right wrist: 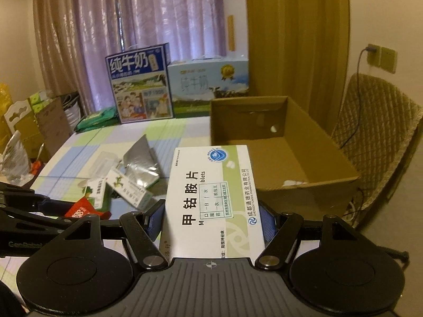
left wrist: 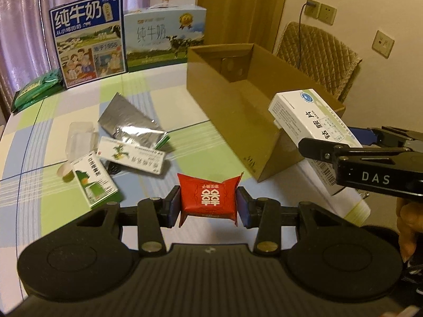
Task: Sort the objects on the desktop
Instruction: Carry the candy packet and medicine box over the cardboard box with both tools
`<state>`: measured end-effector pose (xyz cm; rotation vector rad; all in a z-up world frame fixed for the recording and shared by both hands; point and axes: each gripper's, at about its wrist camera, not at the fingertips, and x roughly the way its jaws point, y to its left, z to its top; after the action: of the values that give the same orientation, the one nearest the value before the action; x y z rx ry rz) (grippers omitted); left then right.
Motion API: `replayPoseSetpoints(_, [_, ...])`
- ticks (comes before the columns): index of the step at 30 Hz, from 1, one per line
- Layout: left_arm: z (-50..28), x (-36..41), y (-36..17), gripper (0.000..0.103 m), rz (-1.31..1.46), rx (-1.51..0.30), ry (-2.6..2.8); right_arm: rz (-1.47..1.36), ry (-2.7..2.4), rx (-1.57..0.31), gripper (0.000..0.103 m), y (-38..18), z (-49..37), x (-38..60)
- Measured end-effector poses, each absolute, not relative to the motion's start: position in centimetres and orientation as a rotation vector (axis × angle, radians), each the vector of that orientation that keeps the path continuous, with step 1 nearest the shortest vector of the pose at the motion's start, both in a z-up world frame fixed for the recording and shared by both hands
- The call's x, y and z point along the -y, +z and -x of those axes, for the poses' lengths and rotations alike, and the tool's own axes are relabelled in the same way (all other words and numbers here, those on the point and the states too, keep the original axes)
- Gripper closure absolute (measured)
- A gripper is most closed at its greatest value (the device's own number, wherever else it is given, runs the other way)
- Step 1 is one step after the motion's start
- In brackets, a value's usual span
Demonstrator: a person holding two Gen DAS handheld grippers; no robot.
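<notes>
The open cardboard box is nearly bare inside, open from above. Left of it, a silver pouch and small cartons clutter the tabletop; behind it stand two milk cases; right of it, a chair.

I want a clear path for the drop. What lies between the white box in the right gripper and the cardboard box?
Nothing: in the right wrist view the white box already overlaps the cardboard box rim.

Two big milk boxes stand at twelve o'clock by the purple curtain. A padded chair sits at three o'clock, under wall sockets.
</notes>
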<state>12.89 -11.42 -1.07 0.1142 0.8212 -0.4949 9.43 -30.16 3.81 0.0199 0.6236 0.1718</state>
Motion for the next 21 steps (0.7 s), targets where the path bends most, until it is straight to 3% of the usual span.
replayPoseSetpoints(21, [-18.4,20.8,1.0,0.065,-0.142,-0.775,-0.583,-0.028,0.077,-0.627,0.035,5.9,-15.1,39.7])
